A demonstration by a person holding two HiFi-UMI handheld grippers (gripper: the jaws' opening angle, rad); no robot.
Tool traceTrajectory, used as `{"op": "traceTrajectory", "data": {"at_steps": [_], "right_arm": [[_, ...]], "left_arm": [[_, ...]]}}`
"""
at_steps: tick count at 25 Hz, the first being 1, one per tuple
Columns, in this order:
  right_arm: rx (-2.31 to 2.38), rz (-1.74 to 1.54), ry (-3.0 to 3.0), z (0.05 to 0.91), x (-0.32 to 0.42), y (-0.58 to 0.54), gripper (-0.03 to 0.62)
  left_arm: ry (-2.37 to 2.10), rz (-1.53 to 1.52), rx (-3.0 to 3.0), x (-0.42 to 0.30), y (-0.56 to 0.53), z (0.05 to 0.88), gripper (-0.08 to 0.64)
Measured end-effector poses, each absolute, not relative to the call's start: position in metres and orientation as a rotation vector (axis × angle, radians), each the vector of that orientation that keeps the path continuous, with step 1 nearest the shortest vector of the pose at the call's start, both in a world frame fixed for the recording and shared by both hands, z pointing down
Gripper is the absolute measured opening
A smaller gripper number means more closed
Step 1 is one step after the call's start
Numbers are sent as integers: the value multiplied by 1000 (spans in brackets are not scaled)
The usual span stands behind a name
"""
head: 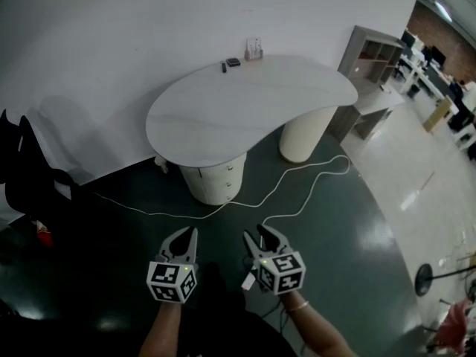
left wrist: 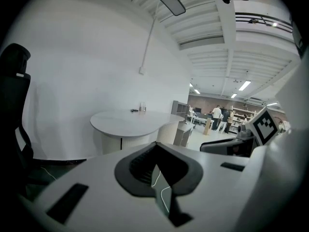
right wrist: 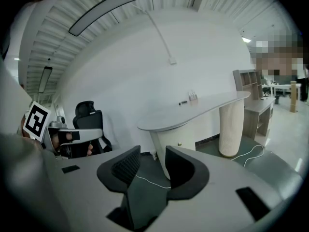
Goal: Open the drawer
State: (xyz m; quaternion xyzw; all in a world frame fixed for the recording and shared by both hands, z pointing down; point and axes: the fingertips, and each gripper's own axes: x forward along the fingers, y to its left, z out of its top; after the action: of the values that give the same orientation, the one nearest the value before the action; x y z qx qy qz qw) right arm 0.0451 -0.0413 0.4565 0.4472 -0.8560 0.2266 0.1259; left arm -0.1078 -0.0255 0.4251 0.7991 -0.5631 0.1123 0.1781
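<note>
Drawer: it sits in the round white pedestal cabinet (head: 216,178) under the near end of the white kidney-shaped tabletop (head: 245,103), by the white wall. It looks closed and is well apart from both grippers.
Left gripper: the left gripper (head: 187,236) hangs low over the dark green floor (head: 349,236), its jaws clenched tip to tip with nothing in them.
Right gripper: the right gripper (head: 257,235) is just beside it, jaws spread wide and empty. In the right gripper view the pedestal shows far off between them.
Step in hand: I'd call this the approach; nothing has been touched and the whole pull lies ahead.
Doing it well: I would close the distance first, stepping over the thin white cable (head: 297,178) that snakes across the floor in front of the pedestal. Then keep the open right gripper aimed at the small round knob (right wrist: 179,144) on the curved front and come at it square. Shut on it firmly, since a knob that small could slip. Pull straight back along the drawer's own run, not sideways.
Risk: a slanted pull on a curved front may jam the drawer or drag the pads off.
Counts: two grippers; one table; two supports, the drawer pedestal and one ribbed white column (head: 305,132); one black office chair (head: 30,177); three small items on the tabletop's far edge (head: 238,59). The number of drawer fronts is too small to tell.
</note>
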Motion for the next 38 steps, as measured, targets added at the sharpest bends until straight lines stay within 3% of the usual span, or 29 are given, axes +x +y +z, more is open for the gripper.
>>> {"op": "traceTrajectory", "data": {"at_steps": [22,38], "right_arm": [[1244,635,-2270,628,-6,-222,143],[1286,500,-2295,676,-29,-308,143]], "left_arm": [[-1424,422,2238,-114,-181,542,2],[-1425,396,2243,-116,-205,604,2]]}}
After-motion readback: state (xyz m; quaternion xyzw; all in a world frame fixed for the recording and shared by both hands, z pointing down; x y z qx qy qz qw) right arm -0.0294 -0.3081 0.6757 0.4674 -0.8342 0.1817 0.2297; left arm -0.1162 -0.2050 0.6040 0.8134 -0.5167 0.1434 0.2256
